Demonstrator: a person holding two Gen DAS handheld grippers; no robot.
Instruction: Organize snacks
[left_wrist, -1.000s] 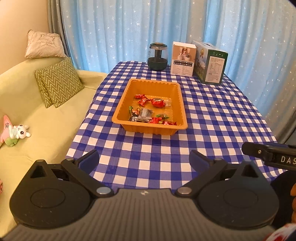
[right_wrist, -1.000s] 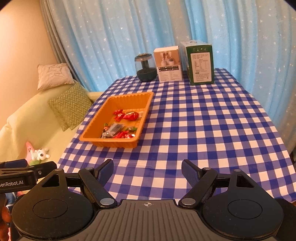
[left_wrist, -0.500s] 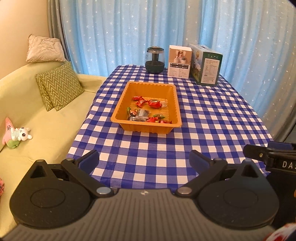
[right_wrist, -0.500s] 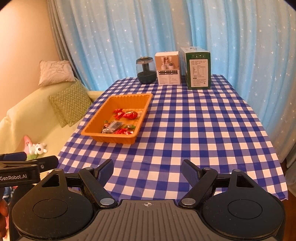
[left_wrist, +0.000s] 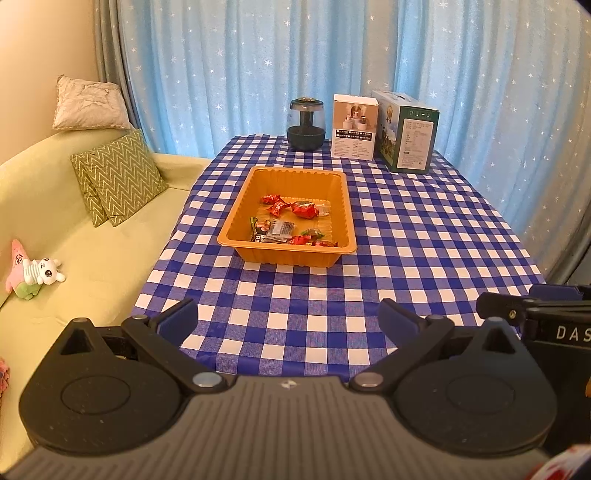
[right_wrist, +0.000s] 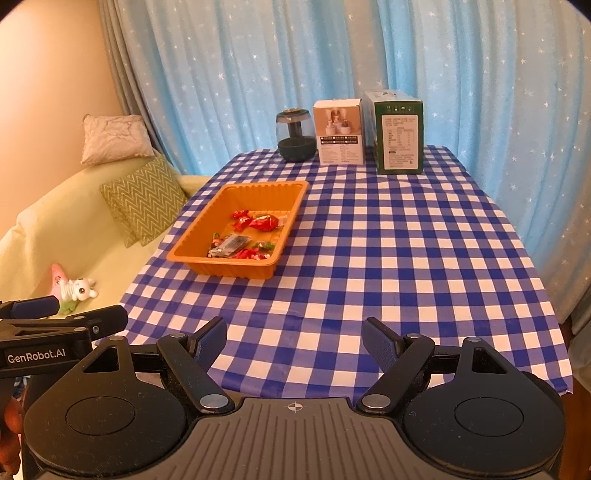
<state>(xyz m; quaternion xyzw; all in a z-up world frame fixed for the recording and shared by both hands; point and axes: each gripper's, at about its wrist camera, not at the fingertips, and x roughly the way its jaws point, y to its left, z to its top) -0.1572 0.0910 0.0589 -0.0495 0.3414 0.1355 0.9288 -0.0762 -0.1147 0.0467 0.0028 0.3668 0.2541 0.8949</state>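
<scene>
Both tongs (left_wrist: 288, 319) (right_wrist: 294, 338) retreated; snack tray (left_wrist: 284, 254) sits well ahead

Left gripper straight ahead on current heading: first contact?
Likely the orange tray, near wall first. The open left gripper points across bare checkered tablecloth toward it; height is unclear, so it may pass over.

Ahead of both jaws, the tray (left_wrist: 288, 254) on the table (left_wrist: 424, 236) holds snacks (left_wrist: 291, 221); jar (left_wrist: 306, 124) and two boxes (left_wrist: 404, 131) stand behind it; sofa (left_wrist: 92, 251) left.
</scene>
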